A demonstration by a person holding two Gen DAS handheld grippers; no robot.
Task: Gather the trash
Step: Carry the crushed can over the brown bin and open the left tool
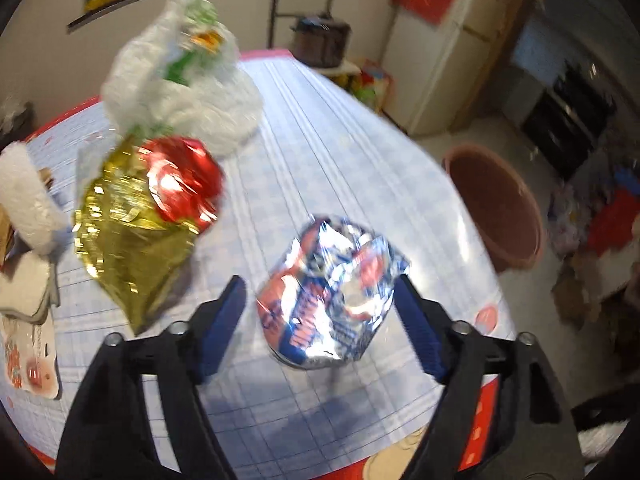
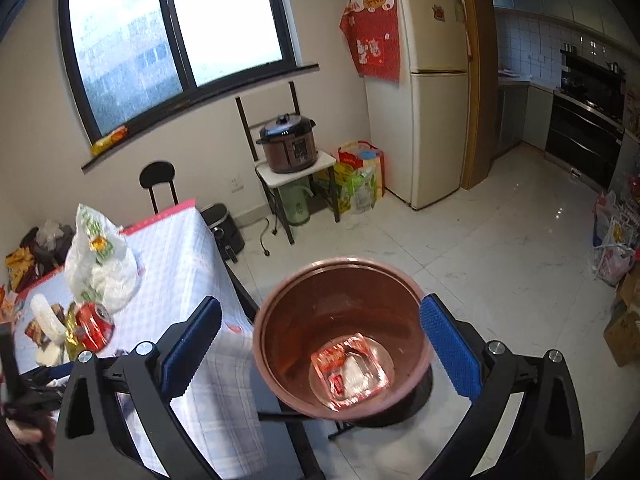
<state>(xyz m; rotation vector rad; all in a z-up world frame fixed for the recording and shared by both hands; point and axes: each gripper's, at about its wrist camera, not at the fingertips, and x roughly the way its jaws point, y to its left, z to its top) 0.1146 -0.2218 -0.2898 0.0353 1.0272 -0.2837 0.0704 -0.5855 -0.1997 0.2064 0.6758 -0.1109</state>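
Crumpled trash lies on the table (image 1: 320, 128), which is covered with a pale blue checked cloth with a red border. In the left wrist view, a crushed blue, white and red foil wrapper (image 1: 332, 296) sits in the lower centre of the frame, between the two blue pads of the left gripper (image 1: 320, 300). The jaws are spread wide on both sides of this wrapper; the right pad is very close to its edge, but I cannot tell if it touches. To the left of it lies a shiny gold foil bag (image 1: 128, 232), and a crushed red drink can (image 1: 180, 184) rests against the top of this bag. Behind them, in the upper left of the frame, stands a white plastic bag with green print (image 1: 180, 84). At the far left edge there is a white fluffy thing (image 1: 24, 200), too blurred to name.

In the right wrist view, the right gripper (image 2: 320, 344) hangs over a round reddish-brown plastic bin (image 2: 340, 280) that stands on the floor just beside the table edge. Its jaws are spread wide and hold nothing. At the bottom of the bin lies a clear plastic tray with a red and white wrapper (image 2: 350, 368). In the upper right of this frame stands a cream refrigerator (image 2: 420, 100), and a dark pressure cooker (image 2: 288, 144) sits on a small white stand in the centre.
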